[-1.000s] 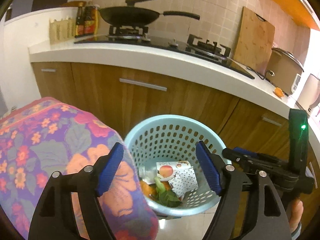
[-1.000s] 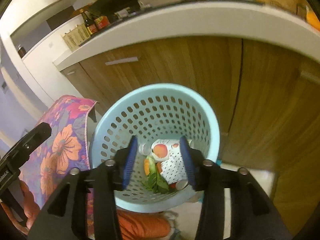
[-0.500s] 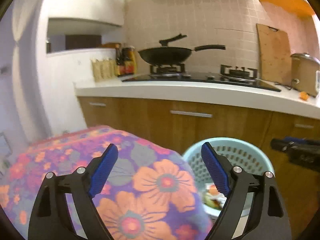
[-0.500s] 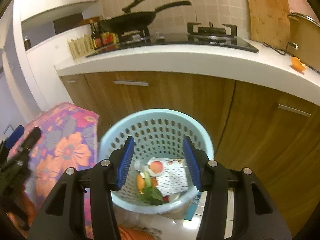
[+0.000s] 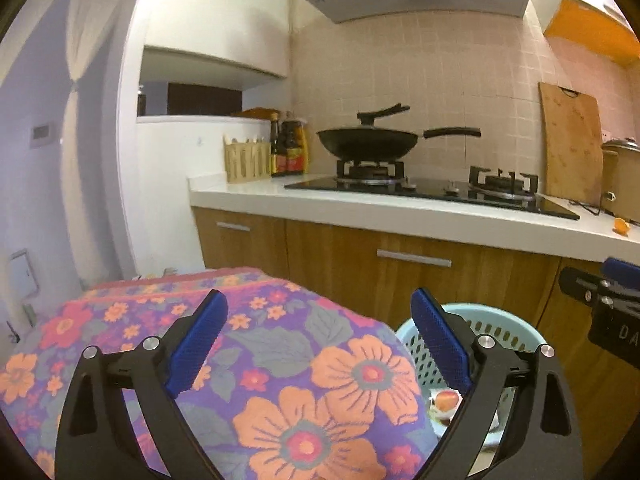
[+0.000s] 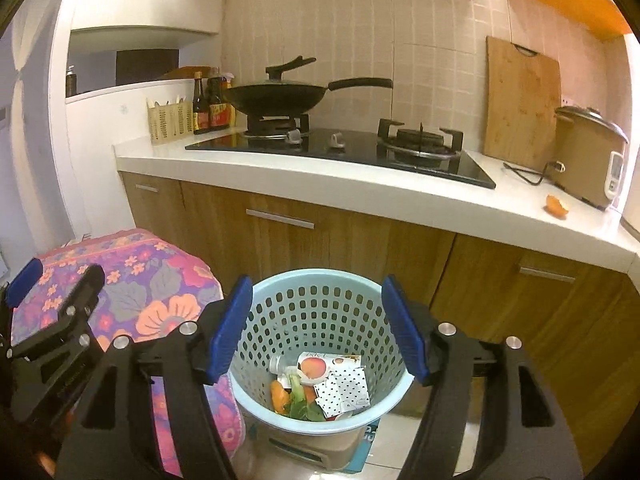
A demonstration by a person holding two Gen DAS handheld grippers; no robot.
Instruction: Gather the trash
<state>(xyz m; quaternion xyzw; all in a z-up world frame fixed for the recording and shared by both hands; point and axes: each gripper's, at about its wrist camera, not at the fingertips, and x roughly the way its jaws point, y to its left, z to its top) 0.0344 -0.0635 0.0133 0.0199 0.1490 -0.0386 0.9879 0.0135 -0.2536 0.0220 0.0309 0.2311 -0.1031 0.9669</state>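
The left gripper (image 5: 318, 334) is held level above a purple cloth with orange flower print (image 5: 280, 368), its jaws spread wide with nothing between them. The right gripper (image 6: 316, 328) is held above a pale blue perforated plastic basket (image 6: 320, 312) that stands on the floor in front of the brown wooden cabinet doors (image 6: 328, 240); its jaws are likewise spread apart and empty. Inside the basket lies the collected trash: a white carton with a peach picture (image 6: 316, 366), a white wrapper with black dots (image 6: 344, 394), orange peel pieces (image 6: 280, 394) and green vegetable scraps (image 6: 304, 406). One small orange peel fragment (image 6: 557, 205) lies on the white desk (image 6: 360, 188), near a brown rice cooker (image 6: 588, 160) and well apart from the basket. A black wok with lid (image 6: 280, 96) sits on the left burner of the black glass gas hob (image 6: 340, 148). A wooden cutting board (image 6: 520, 108) leans upright against the tiled wall.
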